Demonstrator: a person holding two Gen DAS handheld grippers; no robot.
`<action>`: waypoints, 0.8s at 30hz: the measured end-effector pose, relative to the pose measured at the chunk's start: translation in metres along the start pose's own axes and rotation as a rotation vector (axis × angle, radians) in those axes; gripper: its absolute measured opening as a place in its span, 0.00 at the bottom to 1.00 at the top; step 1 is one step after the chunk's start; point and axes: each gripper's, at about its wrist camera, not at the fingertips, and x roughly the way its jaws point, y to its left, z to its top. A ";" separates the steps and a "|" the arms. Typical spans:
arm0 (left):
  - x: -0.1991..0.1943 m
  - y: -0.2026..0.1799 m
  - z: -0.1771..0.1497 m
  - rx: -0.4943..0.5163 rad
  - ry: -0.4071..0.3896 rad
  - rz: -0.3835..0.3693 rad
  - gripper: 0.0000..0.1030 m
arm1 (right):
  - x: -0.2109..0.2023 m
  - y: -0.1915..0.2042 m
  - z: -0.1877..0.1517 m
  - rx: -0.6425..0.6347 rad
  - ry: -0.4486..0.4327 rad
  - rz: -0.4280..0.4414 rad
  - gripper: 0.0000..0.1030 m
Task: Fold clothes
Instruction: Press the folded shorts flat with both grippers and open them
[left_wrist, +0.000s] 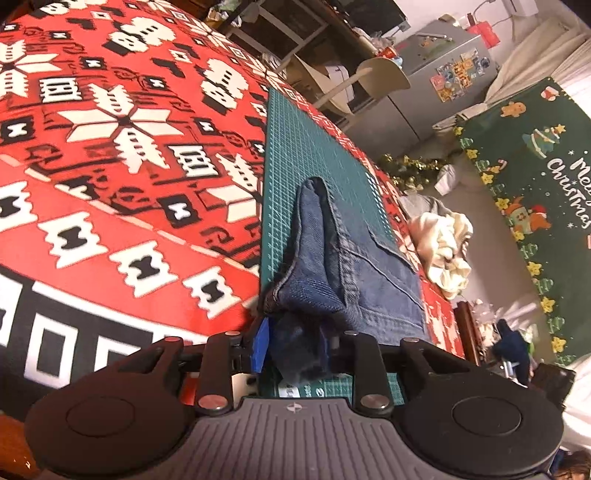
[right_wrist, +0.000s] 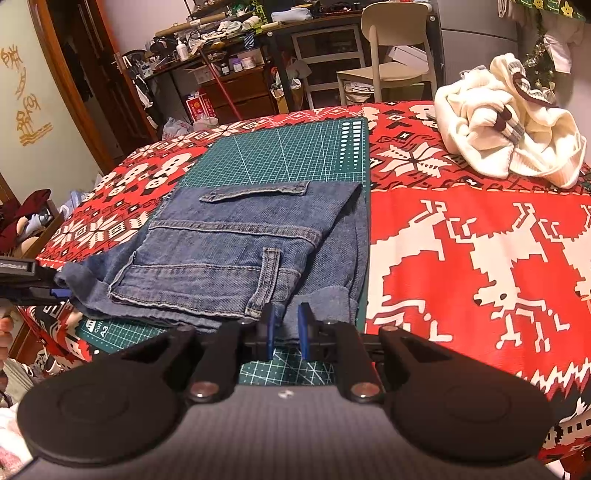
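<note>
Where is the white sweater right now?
In the right wrist view, the white sweater lies crumpled at the tablecloth's far right, beyond the jeans.

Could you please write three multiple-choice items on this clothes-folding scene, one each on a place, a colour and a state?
1. Where do the folded jeans lie?
A. on the chair
B. on the green cutting mat
C. on the floor

2. What colour is the crumpled sweater on the tablecloth?
A. cream white
B. black
C. green

3. What is between the fingers of the left gripper?
A. nothing
B. the sweater
C. a corner of the jeans

Answers:
1. B, the denim rests on the gridded mat.
2. A, it is a pale heap with dark striped cuffs.
3. C, denim fills the gap between the blue pads in the left wrist view.
</note>
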 end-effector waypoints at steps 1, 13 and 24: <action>0.000 0.000 0.000 0.003 0.001 0.007 0.15 | 0.000 0.000 0.000 -0.001 0.000 0.000 0.14; -0.010 0.002 -0.007 0.042 -0.014 0.057 0.09 | -0.001 -0.002 -0.001 0.006 -0.008 -0.002 0.14; -0.009 -0.004 -0.007 0.077 -0.012 0.081 0.09 | 0.001 -0.018 -0.001 0.022 -0.017 -0.111 0.11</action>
